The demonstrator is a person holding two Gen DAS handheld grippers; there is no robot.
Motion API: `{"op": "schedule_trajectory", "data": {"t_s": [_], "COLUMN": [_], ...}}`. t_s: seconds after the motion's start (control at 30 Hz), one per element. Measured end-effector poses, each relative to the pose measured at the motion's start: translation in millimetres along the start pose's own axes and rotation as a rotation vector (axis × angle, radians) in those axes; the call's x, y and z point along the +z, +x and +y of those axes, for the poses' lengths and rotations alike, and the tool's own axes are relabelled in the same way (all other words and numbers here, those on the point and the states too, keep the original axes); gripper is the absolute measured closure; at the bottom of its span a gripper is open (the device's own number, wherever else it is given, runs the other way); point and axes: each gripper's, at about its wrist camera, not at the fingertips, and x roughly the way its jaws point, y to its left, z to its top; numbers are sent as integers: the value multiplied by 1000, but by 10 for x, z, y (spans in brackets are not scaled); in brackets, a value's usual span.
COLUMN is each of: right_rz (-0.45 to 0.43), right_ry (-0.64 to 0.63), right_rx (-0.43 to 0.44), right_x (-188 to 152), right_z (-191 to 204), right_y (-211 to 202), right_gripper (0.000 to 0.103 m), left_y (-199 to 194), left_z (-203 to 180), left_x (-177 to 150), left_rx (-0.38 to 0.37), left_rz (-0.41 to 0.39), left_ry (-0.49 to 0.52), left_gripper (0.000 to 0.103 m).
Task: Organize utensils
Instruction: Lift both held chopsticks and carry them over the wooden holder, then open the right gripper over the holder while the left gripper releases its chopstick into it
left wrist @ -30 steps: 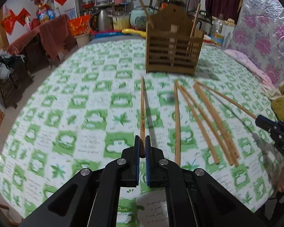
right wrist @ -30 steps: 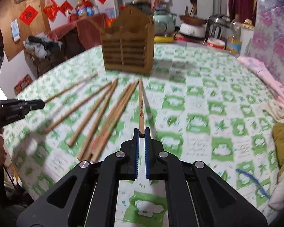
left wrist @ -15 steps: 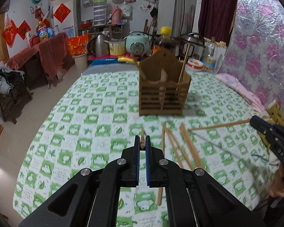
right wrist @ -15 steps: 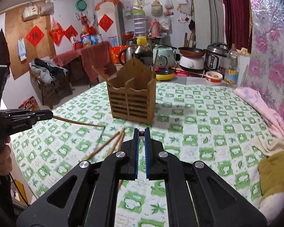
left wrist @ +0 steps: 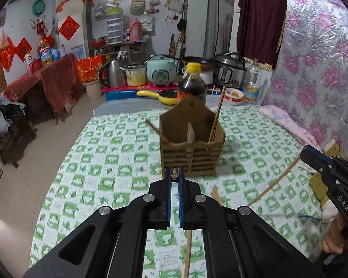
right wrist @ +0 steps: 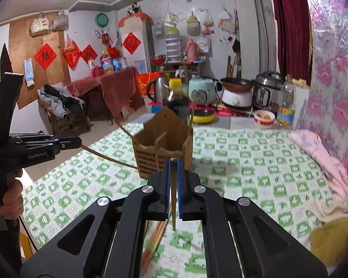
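A slatted wooden utensil holder (left wrist: pixel 192 148) stands on the green checked tablecloth (left wrist: pixel 118 162), with one chopstick (left wrist: pixel 217 115) leaning in its right compartment and another (left wrist: pixel 155 129) in its left. It also shows in the right wrist view (right wrist: pixel 162 146). My left gripper (left wrist: pixel 174 176) is shut on a chopstick (right wrist: pixel 109 157) and held above the table before the holder. My right gripper (right wrist: pixel 173 162) is shut on a chopstick (right wrist: pixel 173 208), which hangs down between the fingers. Its chopstick shows in the left wrist view (left wrist: pixel 273 185). Several loose chopsticks (right wrist: pixel 155 238) lie on the cloth below.
A dark sauce bottle (left wrist: pixel 192 83) stands right behind the holder. Kettle, rice cookers, a yellow pan and a bowl crowd the far table edge (left wrist: pixel 164 74). Pink cloth (right wrist: pixel 317 153) and yellow cloth (right wrist: pixel 329 238) lie at the right edge.
Both grippers have lifted off the table, each with a chopstick, and risen toward the holder. The held chopsticks now point down instead of lying flat ahead.
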Motion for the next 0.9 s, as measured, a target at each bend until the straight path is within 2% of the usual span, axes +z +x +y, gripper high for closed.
{"op": "schedule_trajectory", "data": {"t_s": [0.17,0.33,0.43,0.6,0.67,0.77,0.87,0.9], "right_rz": [-73,-174,-225,-297,-295,-245,-163,-137], "right_ry": [-8,36,49,58,64,85,68,90], "right_rx": [8,28,9,-56,-48,-34,-38,-27], "right_x": [335,713,826,871,867,782,722,701], "right_z": [45,35,26,29,25,-34,-86,-144], "right_y": [-4,84,185,461,605,883,1175,1244], "right_gripper": [97,97,97,97,97,97,95,91], "left_y": [-162,-245,-151,193,339,536,671,708], "left_z": [-54,-109,-126,-68,-28,33,101,129], "left_x": [280,591,725,822,825,807,773,765], "left_rx": [9,13,10,-7,-22,-40,-45,-52], "left_rz": [-44,-84,-86,-44,-25,5,15,15], "left_ry": [24,28,23,-24,-47,-75,-97,-111], "left_gripper": [98,97,97,97,97,98,97,97]}}
